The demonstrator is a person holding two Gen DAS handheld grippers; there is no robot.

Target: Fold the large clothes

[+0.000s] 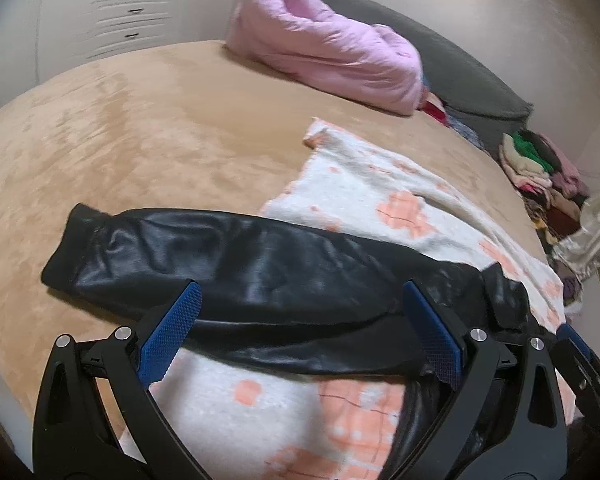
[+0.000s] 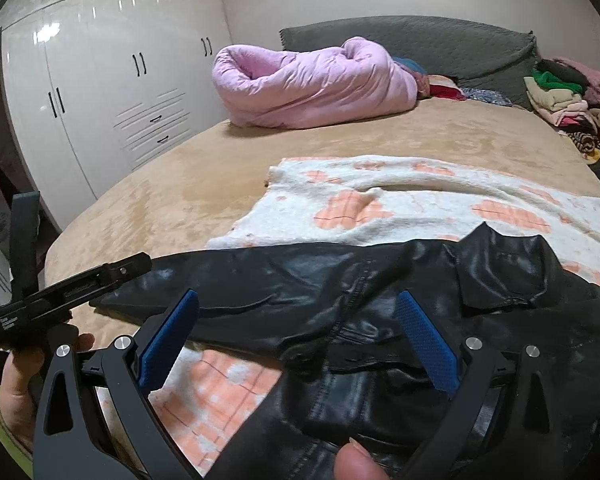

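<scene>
A black leather jacket (image 2: 380,304) lies on a white blanket with orange patches (image 2: 420,200) on the bed. Its sleeve (image 1: 204,248) stretches out to the left, onto the tan bed cover; the collar (image 2: 508,264) is at the right. My left gripper (image 1: 302,300) is open and empty, hovering just above the sleeve. My right gripper (image 2: 298,312) is open and empty, above the shoulder and chest of the jacket. The left gripper's body (image 2: 72,292) shows at the left of the right wrist view, held by a hand. The right gripper's tip (image 1: 580,344) shows at the right of the left wrist view.
The bed has a tan cover (image 1: 120,140). A rolled pink duvet (image 2: 312,84) and a grey headboard cushion (image 2: 440,44) are at the far end. A pile of clothes (image 2: 564,92) lies at the far right. A white wardrobe (image 2: 100,80) stands left of the bed.
</scene>
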